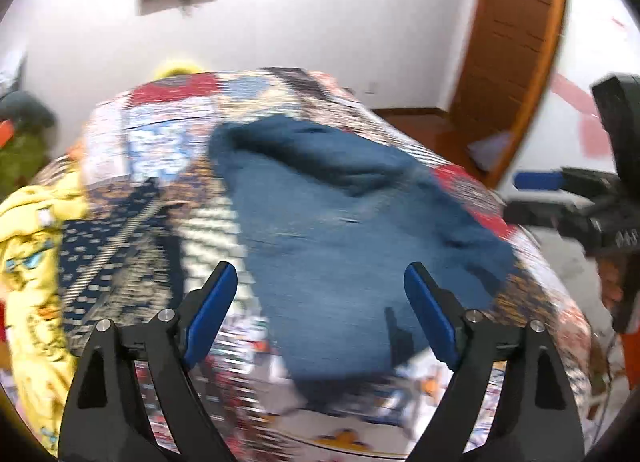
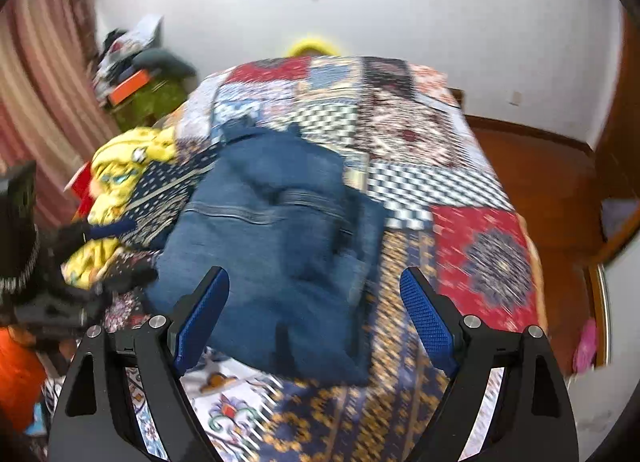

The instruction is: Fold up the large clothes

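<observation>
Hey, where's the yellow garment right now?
The yellow garment lies crumpled at the left edge of the patchwork bedspread, left of the folded jeans in both views.

A bed (image 2: 480, 246) under a patchwork cover — folded jeans (image 2: 280, 246) and yellow clothing (image 2: 120, 178) lie on it.

**Blue denim on a many-coloured patchwork**

The jeans (image 2: 276, 246) are mid-blue denim with paler stitched seams. Under them the patchwork bedspread (image 2: 404, 166) mixes red medallion squares, blue-and-white checks, and navy with orange motifs. Left of the jeans lies a yellow printed garment (image 2: 120, 178). Beyond the jeans, the wall (image 2: 440, 22) is white.
</observation>
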The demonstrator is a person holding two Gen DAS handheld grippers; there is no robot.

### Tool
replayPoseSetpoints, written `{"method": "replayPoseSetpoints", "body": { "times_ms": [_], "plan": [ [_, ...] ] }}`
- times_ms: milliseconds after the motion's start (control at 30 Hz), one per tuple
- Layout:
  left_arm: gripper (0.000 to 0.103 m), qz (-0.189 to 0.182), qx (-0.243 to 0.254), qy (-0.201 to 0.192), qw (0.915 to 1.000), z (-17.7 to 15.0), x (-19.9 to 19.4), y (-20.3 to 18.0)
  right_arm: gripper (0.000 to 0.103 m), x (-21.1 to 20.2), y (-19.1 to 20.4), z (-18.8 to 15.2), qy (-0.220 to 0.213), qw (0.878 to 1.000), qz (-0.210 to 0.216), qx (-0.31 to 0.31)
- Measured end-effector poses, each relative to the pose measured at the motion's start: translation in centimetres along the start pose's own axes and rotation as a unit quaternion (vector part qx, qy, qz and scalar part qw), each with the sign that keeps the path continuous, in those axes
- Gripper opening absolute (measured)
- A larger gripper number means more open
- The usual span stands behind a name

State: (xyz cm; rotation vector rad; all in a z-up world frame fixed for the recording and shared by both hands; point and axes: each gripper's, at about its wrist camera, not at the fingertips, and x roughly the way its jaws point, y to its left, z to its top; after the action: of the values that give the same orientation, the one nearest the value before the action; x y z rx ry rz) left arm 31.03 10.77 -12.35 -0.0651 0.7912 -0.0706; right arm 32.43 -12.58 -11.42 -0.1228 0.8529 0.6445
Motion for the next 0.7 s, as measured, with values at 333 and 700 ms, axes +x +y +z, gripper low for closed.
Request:
{"method": "replayPoseSetpoints", "body": {
  "times_ms": [333, 700],
  "plan": [
    [0.085, 0.004, -0.083, 0.041, 0.9957, 1.4, 5.8, 5.6, 0.085, 9.9, 0.3, 3.7, 0.087, 0.995, -0.011, -0.043],
    [0.085, -0.003, -0.083, 0.060, 0.9947, 1.7, 9.1, 4.8, 0.085, 8.7, -6.3, 0.3, 0.087, 0.995, -0.031, 0.042]
  ]
}}
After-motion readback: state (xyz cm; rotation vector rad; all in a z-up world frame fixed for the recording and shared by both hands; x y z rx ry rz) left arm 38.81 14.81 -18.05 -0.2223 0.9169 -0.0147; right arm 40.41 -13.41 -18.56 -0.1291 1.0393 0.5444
